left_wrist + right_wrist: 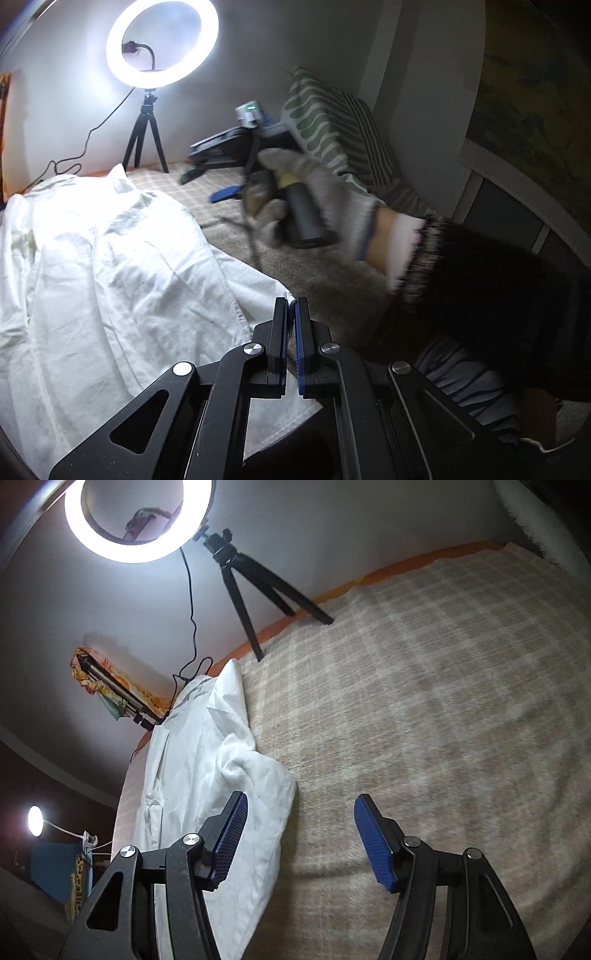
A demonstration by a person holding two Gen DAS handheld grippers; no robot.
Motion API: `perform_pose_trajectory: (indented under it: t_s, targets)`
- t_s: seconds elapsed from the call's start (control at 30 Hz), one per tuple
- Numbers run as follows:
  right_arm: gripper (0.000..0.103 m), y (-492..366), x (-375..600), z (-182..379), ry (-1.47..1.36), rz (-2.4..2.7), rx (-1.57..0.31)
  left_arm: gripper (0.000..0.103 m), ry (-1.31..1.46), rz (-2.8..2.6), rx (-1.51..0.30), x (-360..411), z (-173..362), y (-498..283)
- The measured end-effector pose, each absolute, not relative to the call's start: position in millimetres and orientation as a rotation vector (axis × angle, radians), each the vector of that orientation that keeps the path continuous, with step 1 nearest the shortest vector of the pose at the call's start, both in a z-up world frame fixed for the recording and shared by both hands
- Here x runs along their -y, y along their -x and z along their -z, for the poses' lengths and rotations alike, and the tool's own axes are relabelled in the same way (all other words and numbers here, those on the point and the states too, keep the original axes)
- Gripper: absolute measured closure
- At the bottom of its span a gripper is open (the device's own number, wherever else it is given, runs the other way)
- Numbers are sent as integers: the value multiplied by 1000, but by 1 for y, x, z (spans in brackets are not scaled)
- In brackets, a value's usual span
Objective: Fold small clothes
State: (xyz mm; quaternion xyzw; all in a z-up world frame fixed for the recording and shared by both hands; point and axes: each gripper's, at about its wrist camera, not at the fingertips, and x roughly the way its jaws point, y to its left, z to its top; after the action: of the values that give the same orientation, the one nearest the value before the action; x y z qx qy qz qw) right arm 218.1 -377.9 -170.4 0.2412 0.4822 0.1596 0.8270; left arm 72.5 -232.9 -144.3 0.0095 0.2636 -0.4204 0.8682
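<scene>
A white shirt (110, 258) lies spread on the beige checked blanket (325, 280). My left gripper (292, 306) is shut on a corner of the shirt's edge. In the left wrist view a gloved hand (314, 192) holds my right gripper's handle above the blanket, blurred. In the right wrist view the same white shirt (207, 760) lies to the left, partly folded. My right gripper (299, 805) is open and empty above the blanket (424, 701), its left finger over the shirt's edge.
A lit ring light on a black tripod (147, 122) stands at the wall behind the shirt, with a cable trailing. It also shows in the right wrist view (251, 579). A green patterned cushion (332, 122) leans at the back right. A second tripod (114, 694) lies by the wall.
</scene>
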Motion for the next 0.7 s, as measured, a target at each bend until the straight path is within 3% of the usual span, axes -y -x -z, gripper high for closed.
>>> perform_pose_trajectory:
  t_s: [0.07,0.2,0.23,0.3,0.37,0.7]
  targets:
    - [43,-230,361,177,-490,-369,-1052,101,-18,880,-550,231,146,-70]
    - [64,-244,337,191,-437,-381,-1111,101,1,873,-555,221,151,-70]
    - [65,-244,334,193,-432,-384,-1114,101,6,871,-557,218,152,-69]
    - [87,-244,329,192,-419,-388,-1111,101,27,867,-563,211,155,-72]
    - [94,-244,324,189,-416,-385,-1111,101,49,856,-570,202,160,-71]
    - [101,-244,281,150,-340,-333,-1069,101,182,780,-601,150,174,-65]
